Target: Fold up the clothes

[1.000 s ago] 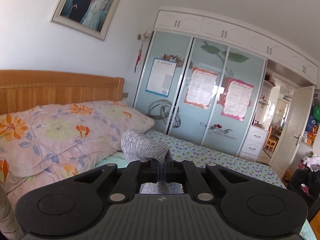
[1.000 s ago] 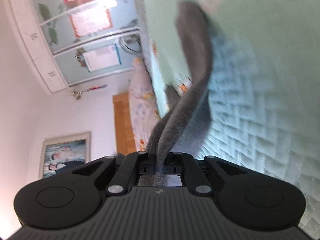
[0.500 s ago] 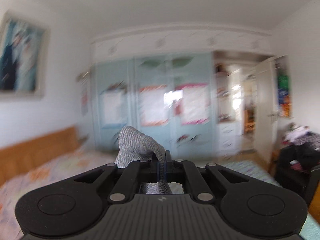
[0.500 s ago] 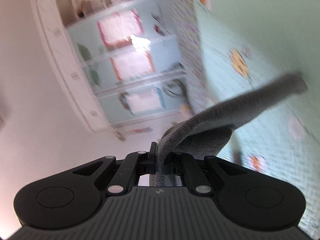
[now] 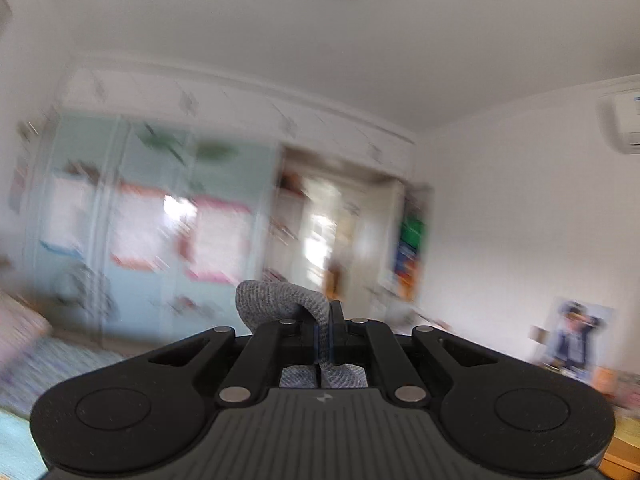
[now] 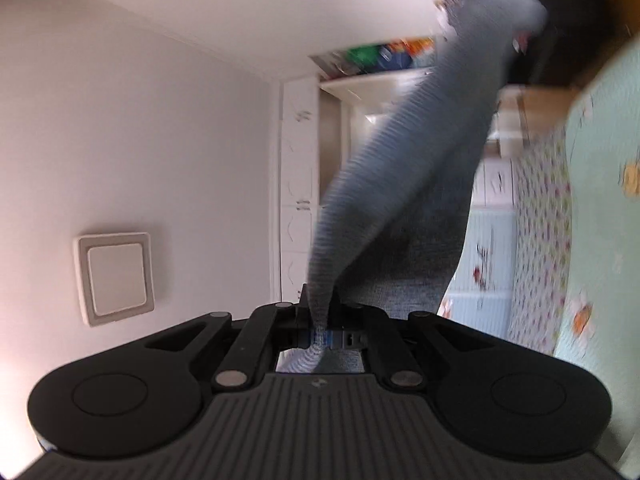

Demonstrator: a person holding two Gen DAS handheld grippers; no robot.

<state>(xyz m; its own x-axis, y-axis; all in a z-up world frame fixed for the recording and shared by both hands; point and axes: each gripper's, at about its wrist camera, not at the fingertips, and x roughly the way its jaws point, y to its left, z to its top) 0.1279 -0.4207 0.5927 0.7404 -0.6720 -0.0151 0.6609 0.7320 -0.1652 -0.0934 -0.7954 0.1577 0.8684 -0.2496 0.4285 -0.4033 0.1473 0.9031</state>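
Observation:
A grey knit garment (image 5: 276, 298) is pinched in my left gripper (image 5: 326, 322), which is shut on a fold that loops up over the left finger. The left wrist view points level across the room, high above the bed. My right gripper (image 6: 320, 320) is shut on another part of the same grey garment (image 6: 404, 168), which streams away from the jaws toward the upper right as a long ribbed band. That view is rolled sideways and tilted upward. The rest of the garment is out of sight.
A pale blue wardrobe (image 5: 132, 220) with posters fills the left, an open doorway (image 5: 332, 232) is ahead, and an air conditioner (image 5: 620, 124) hangs on the right wall. The green quilted bed (image 6: 600, 200) runs down the right edge of the right wrist view. A ceiling lamp (image 6: 114, 276) shows.
Both grippers have risen and swung away from the bed with the grey garment still gripped. The left view panned right from the headboard to the doorway. The right view rolled and tipped up to the ceiling.

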